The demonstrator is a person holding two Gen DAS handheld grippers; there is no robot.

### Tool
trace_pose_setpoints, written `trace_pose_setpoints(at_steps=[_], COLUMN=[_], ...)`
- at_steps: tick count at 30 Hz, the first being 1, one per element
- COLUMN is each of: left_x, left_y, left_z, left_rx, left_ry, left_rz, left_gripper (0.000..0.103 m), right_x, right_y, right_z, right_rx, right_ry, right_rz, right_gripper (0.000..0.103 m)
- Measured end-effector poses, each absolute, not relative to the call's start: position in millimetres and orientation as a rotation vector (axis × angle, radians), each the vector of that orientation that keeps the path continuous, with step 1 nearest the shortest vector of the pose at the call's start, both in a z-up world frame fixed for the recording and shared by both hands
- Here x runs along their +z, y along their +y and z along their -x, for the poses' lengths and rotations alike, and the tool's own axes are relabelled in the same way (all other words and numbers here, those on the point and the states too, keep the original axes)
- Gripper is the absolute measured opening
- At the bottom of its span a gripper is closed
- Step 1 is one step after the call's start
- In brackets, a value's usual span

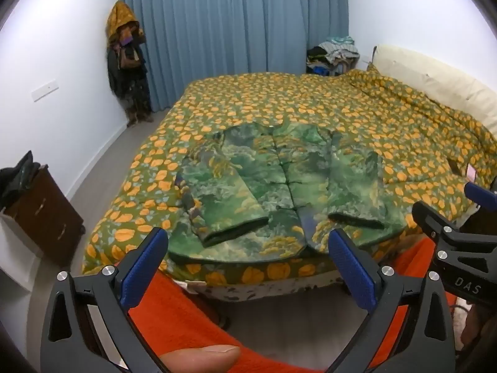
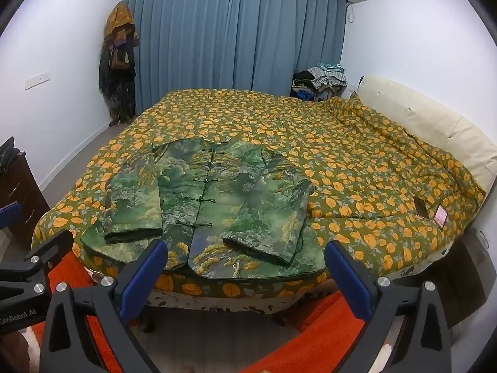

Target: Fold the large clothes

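Observation:
A green patterned jacket (image 1: 279, 183) (image 2: 217, 205) with knot buttons down the front lies flat near the foot edge of the bed, hem towards me, both sleeves folded in over its front. My left gripper (image 1: 248, 267) hovers open in front of the bed edge, short of the hem, nothing between its blue pads. My right gripper (image 2: 247, 275) is also open and empty, held just before the hem. In the left wrist view the right gripper (image 1: 466, 214) shows at the right edge.
The bed wears a green quilt with orange flowers (image 1: 310, 102) (image 2: 341, 155). A cream headboard (image 2: 419, 115) runs along the right. Blue curtains (image 2: 233, 31) hang behind. A dark wooden dresser (image 1: 46, 211) stands at left. Clothes hang in the corner (image 1: 127, 62). Orange fabric (image 1: 186, 320) lies below me. A thumb (image 1: 202, 356) shows at the bottom.

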State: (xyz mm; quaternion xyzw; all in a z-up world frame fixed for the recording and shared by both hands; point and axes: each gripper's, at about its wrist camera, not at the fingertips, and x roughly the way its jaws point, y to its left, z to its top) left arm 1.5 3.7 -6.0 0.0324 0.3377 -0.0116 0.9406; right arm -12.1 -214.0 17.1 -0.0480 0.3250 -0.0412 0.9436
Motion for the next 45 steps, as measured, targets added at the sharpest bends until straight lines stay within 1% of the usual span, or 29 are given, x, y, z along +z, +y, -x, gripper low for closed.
trace_pose_setpoints(at_steps=[25,45], left_x=[-12.3,-5.1], left_y=[8.5,6.6], left_z=[-0.6,0.5], left_rx=[-0.015,-0.009], left_ry=[0.687,0.678], left_rz=[-0.068,-0.079], left_gripper=[0.103,0.103], right_x=[14.5,11.0], right_y=[-215.4,-213.0], right_z=[12.1,10.6], right_rx=[-0.090,-0.078], right_ry=[0.673,0.681], right_rz=[0.092,0.091], right_gripper=[0.102,0.102])
